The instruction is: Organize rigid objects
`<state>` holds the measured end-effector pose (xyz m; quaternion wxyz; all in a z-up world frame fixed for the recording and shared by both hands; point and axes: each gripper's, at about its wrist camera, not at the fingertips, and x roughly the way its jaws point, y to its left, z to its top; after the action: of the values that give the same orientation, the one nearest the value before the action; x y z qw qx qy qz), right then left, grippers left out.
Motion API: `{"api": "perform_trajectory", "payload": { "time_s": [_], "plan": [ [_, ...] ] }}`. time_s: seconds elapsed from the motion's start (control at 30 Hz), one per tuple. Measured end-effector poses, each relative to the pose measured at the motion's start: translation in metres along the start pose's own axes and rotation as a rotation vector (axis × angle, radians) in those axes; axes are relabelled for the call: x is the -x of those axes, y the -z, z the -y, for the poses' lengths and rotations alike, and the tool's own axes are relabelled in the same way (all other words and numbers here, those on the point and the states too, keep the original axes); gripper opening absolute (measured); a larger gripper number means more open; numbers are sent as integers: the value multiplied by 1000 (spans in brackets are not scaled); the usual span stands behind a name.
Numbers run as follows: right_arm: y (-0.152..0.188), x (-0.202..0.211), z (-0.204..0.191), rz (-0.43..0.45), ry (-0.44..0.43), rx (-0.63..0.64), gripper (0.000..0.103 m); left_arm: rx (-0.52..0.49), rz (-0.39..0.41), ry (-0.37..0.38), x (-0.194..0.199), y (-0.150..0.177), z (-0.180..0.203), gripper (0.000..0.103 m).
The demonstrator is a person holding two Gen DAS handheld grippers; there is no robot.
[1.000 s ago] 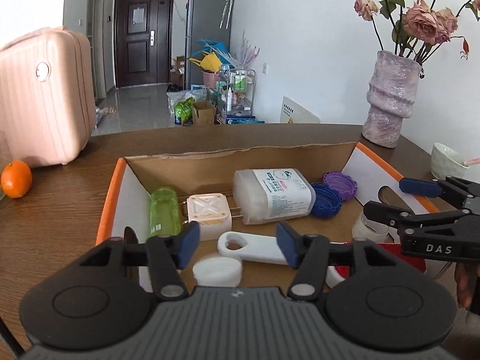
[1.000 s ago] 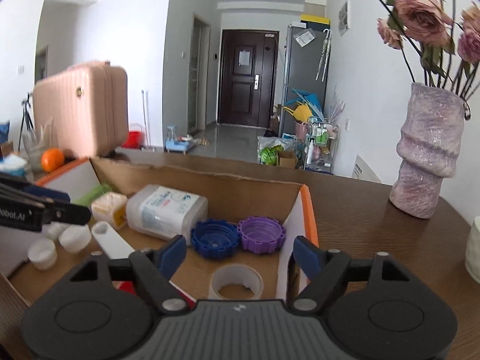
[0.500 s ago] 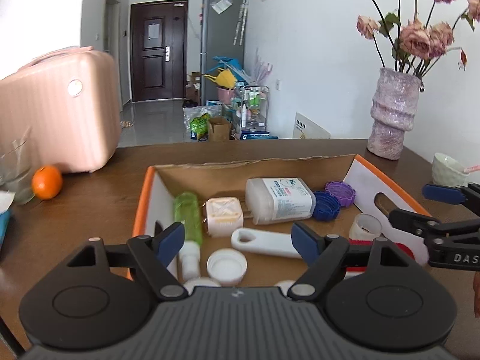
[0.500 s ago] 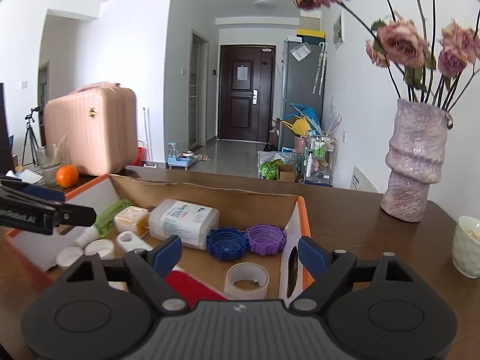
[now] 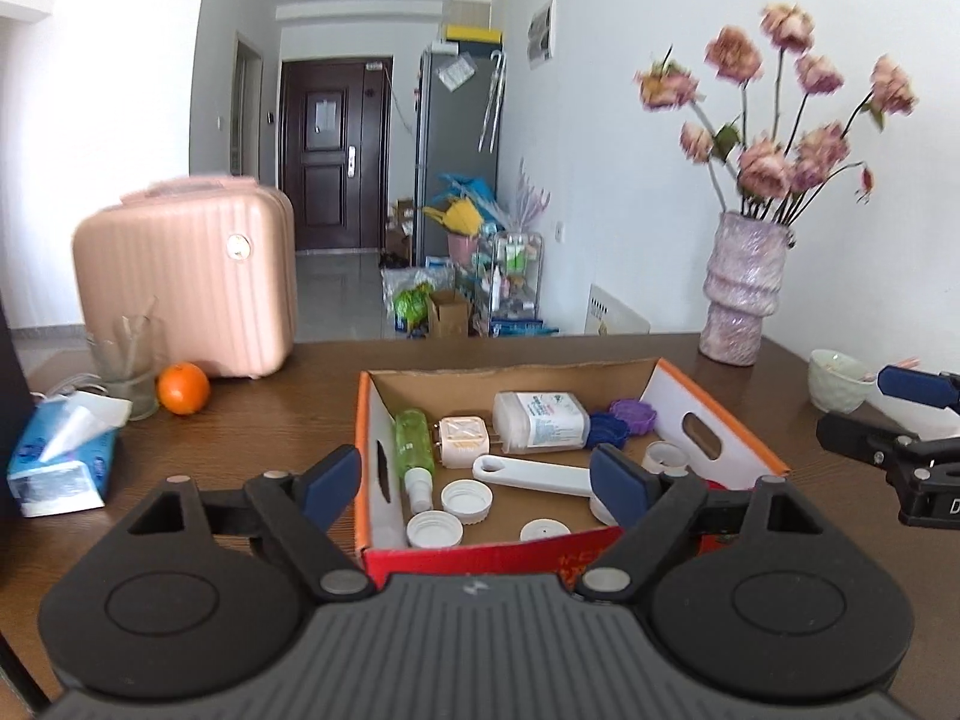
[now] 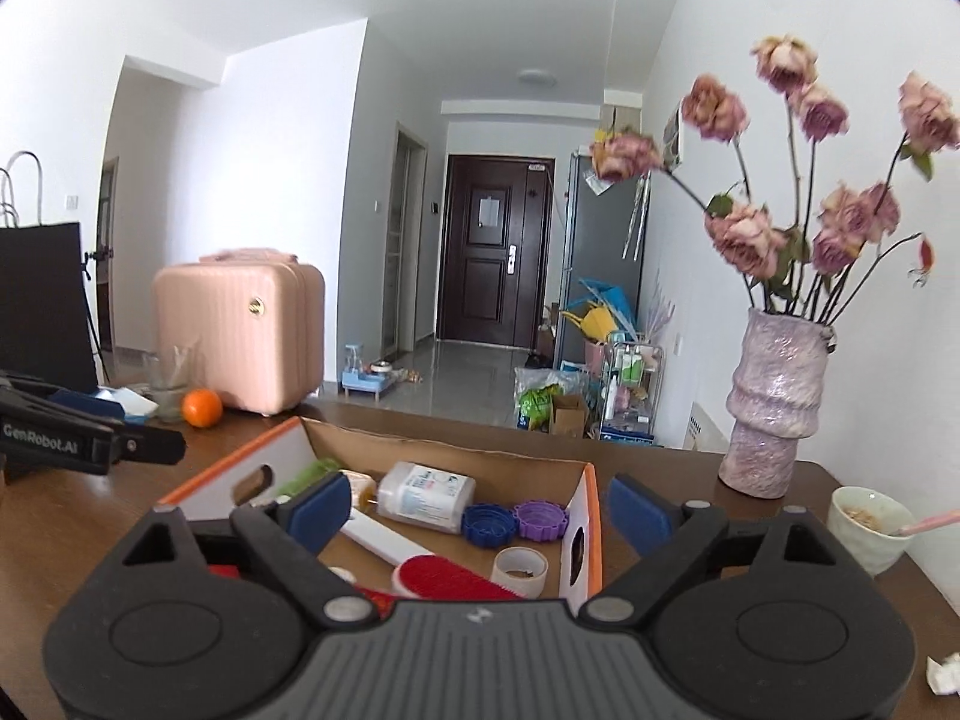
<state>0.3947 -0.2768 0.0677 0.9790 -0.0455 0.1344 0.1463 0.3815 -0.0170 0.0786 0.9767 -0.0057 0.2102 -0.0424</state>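
An open cardboard box [image 5: 714, 405] with orange rims stands on the brown table; it also shows in the right wrist view [image 6: 591, 516]. Inside lie a green bottle [image 5: 413, 435], a white jar [image 5: 540, 413], blue [image 5: 609, 429] and purple [image 5: 633, 415] lids, several white caps, a tape roll [image 6: 519, 569] and a white-handled red brush [image 6: 447, 579]. My left gripper [image 5: 477, 480] is open and empty, above the box's near edge. My right gripper [image 6: 477, 507] is open and empty, near the box's right wall.
A pink suitcase [image 5: 186, 282], an orange [image 5: 183, 388], a glass [image 5: 126, 369] and a tissue pack [image 5: 60, 456] stand at the left. A purple vase [image 6: 771, 405] with flowers and a small bowl [image 6: 870, 528] stand at the right.
Both grippers have pulled back and risen away from the box. The left gripper's jaws have opened wider. The objects in the box have not moved.
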Motion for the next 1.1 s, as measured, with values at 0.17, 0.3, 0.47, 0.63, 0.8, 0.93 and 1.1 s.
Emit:
{"api": "perform_trajectory", "payload": {
  "time_s": [0.17, 0.3, 0.47, 0.63, 0.8, 0.93, 1.1],
  "plan": [
    [2, 43, -16, 21, 10, 2, 94, -26, 65, -15, 49, 7, 2, 91],
    [9, 75, -29, 30, 17, -4, 95, -64, 103, -52, 83, 20, 4, 93],
    [23, 119, -45, 44, 33, -22, 96, -88, 141, -58, 126, 40, 7, 98],
    [42, 155, -59, 54, 49, -58, 98, -78, 200, -78, 170, 60, 10, 103],
    [64, 192, -72, 82, 61, -82, 98, -52, 237, -140, 210, 92, 18, 103],
    [89, 226, -84, 64, 41, -38, 99, -41, 247, -155, 248, 128, 23, 103],
    [126, 285, -93, 112, 16, -18, 101, -28, 277, -207, 285, 174, 31, 103]
  ]
}}
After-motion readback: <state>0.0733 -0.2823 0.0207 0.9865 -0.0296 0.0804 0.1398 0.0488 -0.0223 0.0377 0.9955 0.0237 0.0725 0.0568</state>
